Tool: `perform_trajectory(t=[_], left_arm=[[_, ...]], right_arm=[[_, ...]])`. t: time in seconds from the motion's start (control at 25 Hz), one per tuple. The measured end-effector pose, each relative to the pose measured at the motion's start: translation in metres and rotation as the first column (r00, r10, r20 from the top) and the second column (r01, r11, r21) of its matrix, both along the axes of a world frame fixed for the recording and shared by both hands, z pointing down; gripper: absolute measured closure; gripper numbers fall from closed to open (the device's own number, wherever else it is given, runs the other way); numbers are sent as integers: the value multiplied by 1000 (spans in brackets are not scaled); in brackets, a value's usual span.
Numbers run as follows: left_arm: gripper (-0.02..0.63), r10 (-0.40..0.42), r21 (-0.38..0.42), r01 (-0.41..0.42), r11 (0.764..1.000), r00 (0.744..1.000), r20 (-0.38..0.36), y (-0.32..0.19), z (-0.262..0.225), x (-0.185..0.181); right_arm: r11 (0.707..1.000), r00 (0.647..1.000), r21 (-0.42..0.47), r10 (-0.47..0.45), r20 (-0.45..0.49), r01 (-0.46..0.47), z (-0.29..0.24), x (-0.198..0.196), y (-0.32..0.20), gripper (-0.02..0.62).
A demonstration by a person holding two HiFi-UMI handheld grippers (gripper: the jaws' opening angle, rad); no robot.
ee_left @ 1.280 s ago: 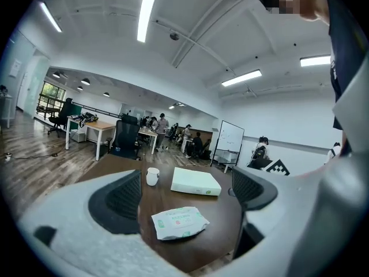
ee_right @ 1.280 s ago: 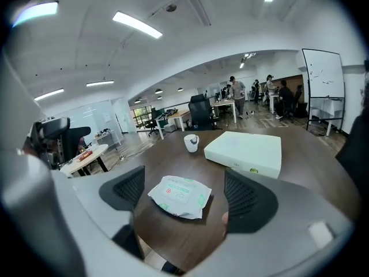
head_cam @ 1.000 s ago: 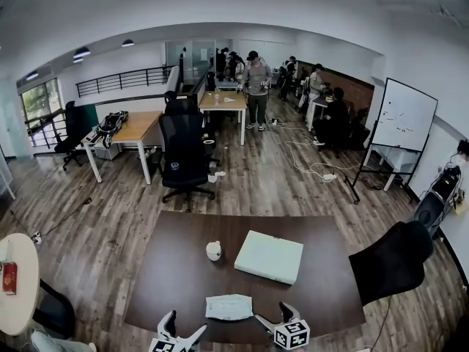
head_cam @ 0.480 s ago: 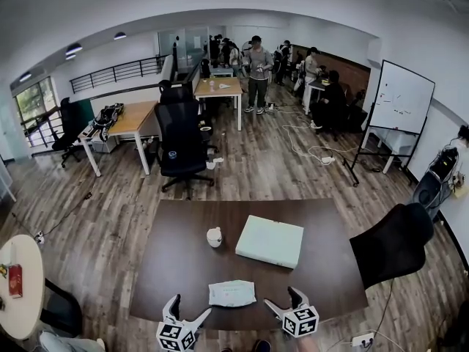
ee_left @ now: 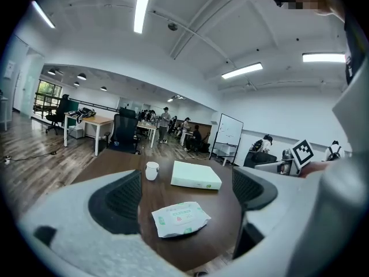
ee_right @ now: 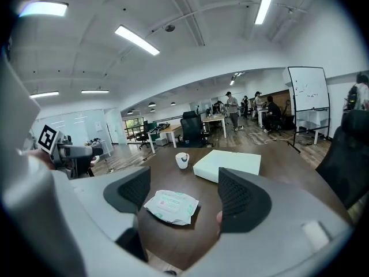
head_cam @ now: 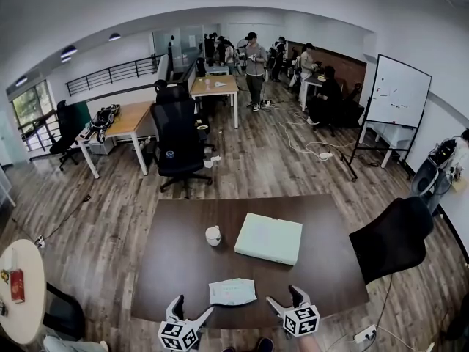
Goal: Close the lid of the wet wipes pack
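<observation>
White wipes pack (head_cam: 232, 291), ahead of left fingers (ee_left: 118, 203)

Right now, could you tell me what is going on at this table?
A person holds a gripper in each hand at the near edge of the brown table. The wet wipes pack lies flat between them, touched by neither. The left gripper is open; the right gripper is closing its fingers on nothing.

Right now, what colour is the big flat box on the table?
Pale mint green. The flat box shows best in the head view.
</observation>
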State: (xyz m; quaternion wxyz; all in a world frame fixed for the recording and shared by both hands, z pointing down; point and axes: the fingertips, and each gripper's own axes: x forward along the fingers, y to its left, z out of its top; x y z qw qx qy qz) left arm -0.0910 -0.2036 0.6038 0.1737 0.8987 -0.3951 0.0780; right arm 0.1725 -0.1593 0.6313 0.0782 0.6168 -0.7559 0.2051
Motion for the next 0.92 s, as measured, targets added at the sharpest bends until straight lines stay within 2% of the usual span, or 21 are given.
perform_trajectory(t=[0.92], left_arm=[[124,28,-2,-28,1000,1000,-8,4,3,5]], right_arm=[[999,999,-39,15,41,-13,11,3,-1,215]])
